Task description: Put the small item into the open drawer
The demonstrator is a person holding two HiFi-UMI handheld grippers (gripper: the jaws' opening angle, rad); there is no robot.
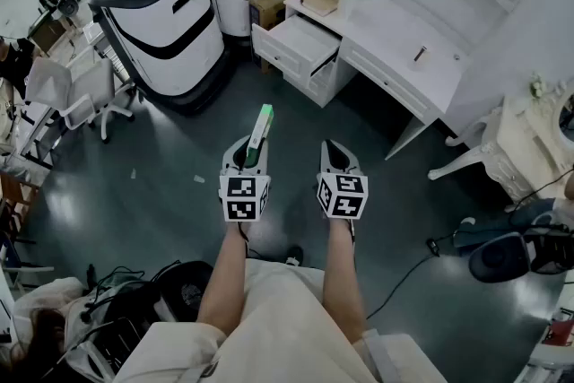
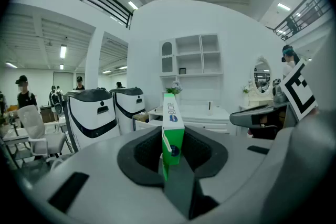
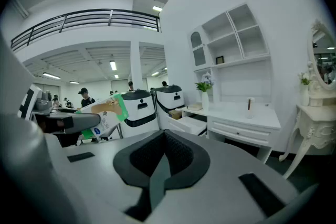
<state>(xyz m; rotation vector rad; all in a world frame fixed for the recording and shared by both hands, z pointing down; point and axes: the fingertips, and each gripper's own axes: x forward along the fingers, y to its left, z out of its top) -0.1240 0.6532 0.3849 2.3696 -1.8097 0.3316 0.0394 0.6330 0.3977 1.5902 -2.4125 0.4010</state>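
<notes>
Evidently, the green box is clamped in the left gripper jaws for carriage to the far open drawer, while the right gripper jaws are closed on nothing.

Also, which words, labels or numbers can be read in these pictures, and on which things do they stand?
None can be read.
On the box in the left hand-held gripper: grey print and a blue logo, too blurred.
On the marker cubes: black-and-white patterns only, no letters.

Glossy card box, white painted desk (smooth), shiny floor
</notes>
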